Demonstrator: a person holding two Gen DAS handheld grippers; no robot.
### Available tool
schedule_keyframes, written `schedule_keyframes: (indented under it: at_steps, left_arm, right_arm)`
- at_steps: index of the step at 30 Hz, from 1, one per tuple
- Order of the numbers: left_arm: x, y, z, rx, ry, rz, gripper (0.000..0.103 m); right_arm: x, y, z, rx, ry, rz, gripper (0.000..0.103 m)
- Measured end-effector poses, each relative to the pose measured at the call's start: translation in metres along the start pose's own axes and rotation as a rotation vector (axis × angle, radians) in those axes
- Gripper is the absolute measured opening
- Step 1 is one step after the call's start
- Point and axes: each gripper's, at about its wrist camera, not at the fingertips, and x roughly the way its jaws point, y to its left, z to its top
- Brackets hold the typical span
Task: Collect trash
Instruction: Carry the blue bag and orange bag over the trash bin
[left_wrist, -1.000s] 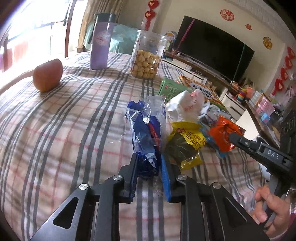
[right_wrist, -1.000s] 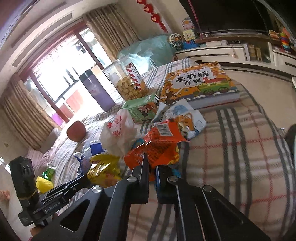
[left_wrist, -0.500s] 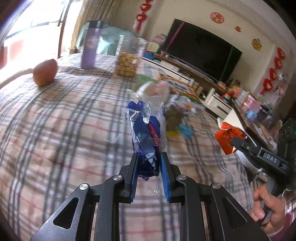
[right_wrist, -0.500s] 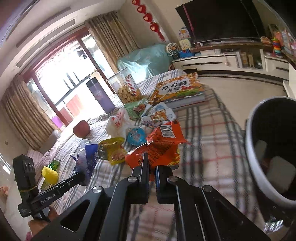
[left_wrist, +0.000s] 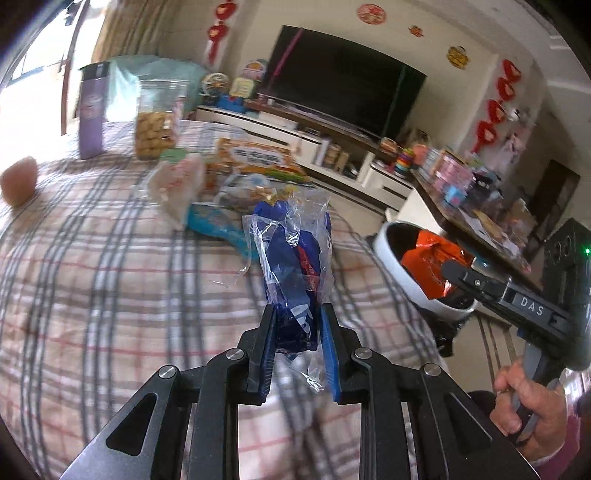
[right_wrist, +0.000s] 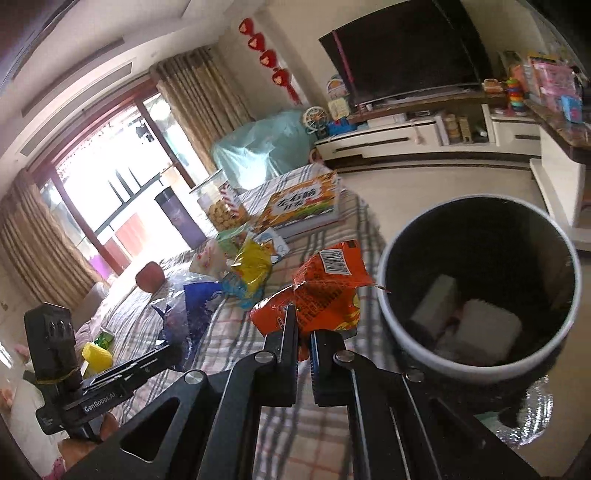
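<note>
Right gripper pinching orange snack wrapper beside trash bin; left gripper clamping blue plastic bag. Next: carrying over rim, releasing.

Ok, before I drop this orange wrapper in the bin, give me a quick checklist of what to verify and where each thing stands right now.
1. Right gripper shut on the orange wrapper: ok.
2. Bin mouth open and facing up: ok.
3. Room inside the bin: ok, only a few white pieces lie at the bottom.
4. Wrapper fully over the opening: not ok in the right wrist view, where it sits beside the rim, its corner just at the edge; the left wrist view suggests it is nearer, so bring it further over.
5. Left gripper shut on the blue plastic bag, clear of the bin: ok.
6. Nothing else dangling from the wrapper: ok.
</note>
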Motion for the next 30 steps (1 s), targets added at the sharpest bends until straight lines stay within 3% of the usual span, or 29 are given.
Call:
schedule_keyframes:
  at_steps: [15, 30]
  left_arm:
    - [0.042, -0.051, 0.02, 0.098, 0.034, -0.066, 0.021]
    - [0.092, -0.089, 0.033, 0.155, 0.084, -0.1, 0.022]
  right_arm:
    - [-0.038, -0.041, 0.008, 0.022, -0.052, -0.068, 0.005]
    - [-0.044, -0.076, 0.01, 0.052, -0.042, -0.129, 0.005]
